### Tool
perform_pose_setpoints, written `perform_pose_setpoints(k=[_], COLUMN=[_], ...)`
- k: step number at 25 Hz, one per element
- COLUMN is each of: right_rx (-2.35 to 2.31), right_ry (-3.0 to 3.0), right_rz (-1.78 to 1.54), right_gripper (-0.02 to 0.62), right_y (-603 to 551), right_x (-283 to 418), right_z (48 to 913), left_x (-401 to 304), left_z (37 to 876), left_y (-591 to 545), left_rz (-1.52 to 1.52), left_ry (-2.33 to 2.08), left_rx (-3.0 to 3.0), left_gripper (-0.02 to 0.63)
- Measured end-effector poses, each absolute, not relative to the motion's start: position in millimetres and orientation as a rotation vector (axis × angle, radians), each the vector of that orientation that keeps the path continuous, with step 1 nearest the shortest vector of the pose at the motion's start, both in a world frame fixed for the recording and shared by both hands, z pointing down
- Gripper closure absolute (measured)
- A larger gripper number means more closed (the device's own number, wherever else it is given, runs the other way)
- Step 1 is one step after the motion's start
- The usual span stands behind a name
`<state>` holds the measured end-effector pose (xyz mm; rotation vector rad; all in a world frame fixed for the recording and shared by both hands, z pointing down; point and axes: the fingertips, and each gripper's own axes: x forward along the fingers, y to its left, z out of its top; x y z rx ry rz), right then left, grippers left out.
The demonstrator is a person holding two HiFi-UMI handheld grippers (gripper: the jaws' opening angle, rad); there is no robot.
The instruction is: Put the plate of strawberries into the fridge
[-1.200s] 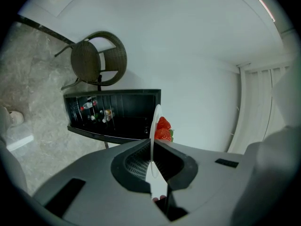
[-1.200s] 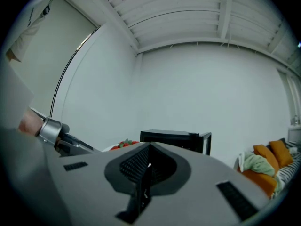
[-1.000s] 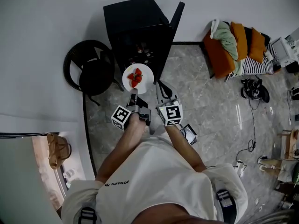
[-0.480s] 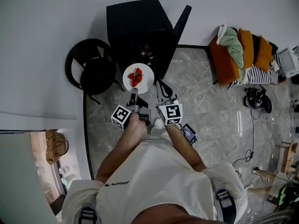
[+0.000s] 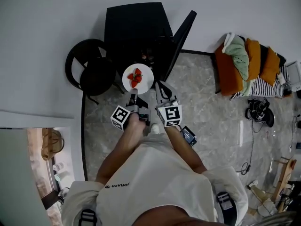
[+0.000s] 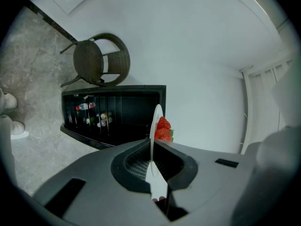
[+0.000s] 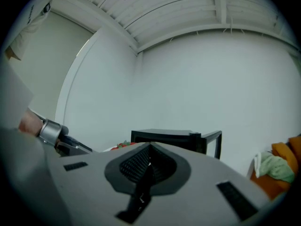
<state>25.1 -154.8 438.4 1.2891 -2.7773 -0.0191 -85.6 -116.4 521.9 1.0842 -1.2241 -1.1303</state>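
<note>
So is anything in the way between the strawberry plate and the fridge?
No. The left gripper view shows the plate held in front of the open fridge, with only empty air between them.

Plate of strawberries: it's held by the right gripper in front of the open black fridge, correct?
Not quite. The plate of strawberries is held by the left gripper; the left gripper view shows its rim clamped between those jaws. The right gripper is shut on nothing. The rest holds: the black fridge stands open just ahead.
</note>
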Motion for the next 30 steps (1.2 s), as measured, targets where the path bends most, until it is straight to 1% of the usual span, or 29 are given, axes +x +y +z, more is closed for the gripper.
perform_pose_setpoints(k=[13,30], right_rx=[1.242,1.291], right_ry=[-2.811,-2.772], right_rz=[0.037,0.079], right_gripper=[0.583,0.583], right_y=[-181,-218], right_x=[37,13], right_z=[452,473], left_x=[-75,-89], left_z=[531,559], left_y=[-137,-167], left_rz=[-1.150,-1.090], left_ry=[-1.269,-1.231], left_rx=[1.027,1.024], left_gripper=[0.597,0.597])
